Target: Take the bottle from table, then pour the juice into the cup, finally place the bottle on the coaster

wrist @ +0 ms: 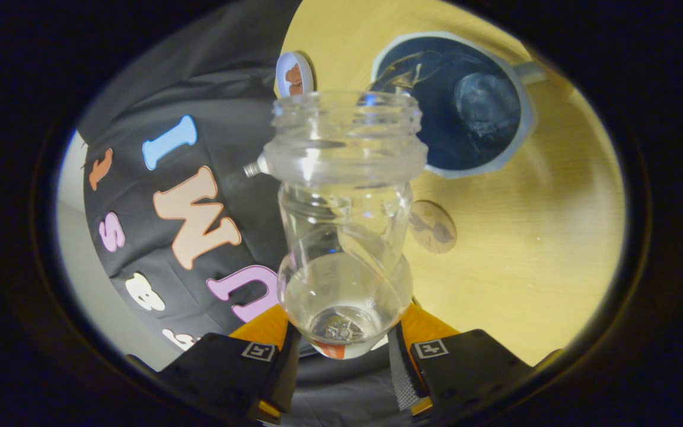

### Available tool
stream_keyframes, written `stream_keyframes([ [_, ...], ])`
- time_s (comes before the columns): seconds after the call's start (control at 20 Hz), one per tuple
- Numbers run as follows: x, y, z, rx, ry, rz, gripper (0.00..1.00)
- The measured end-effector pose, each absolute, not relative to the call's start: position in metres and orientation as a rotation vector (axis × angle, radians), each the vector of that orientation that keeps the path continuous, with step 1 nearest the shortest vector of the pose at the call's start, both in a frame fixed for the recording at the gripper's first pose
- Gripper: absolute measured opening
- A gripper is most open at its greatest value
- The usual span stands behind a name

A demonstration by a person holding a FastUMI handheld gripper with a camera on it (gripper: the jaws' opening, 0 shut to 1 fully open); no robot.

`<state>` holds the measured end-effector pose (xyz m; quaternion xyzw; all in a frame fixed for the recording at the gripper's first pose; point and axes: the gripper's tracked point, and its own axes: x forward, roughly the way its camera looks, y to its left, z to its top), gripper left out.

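A clear plastic bottle [344, 237] with no cap sits between my fingers, and my gripper [344, 335] is shut on its lower body. The whole scene is strongly tilted around the bottle. A little clear liquid lies in its base, close to the fingers. Its open mouth [347, 112] points away from me, beside the near rim of a dark blue cup [466, 112] with a pale rim and a handle, which stands on the wooden table [543, 237]. A brownish streak shows inside the cup by the bottle's mouth. A small round wooden coaster [433, 226] lies on the table between the cup and my fingers.
A small round disc [294, 74] with a light blue edge and a picture on it stands beyond the bottle's mouth. The black cloth wall [199, 148] rises behind the table on the bottle's other side. Bare tabletop stretches past the coaster.
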<state>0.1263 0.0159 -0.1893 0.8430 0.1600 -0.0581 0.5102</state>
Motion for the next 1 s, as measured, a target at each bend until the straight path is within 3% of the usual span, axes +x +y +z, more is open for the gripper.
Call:
stream_keyframes([
  [1.0, 0.129, 0.008, -0.167, 2.145, 0.362, -0.155, 0.69],
])
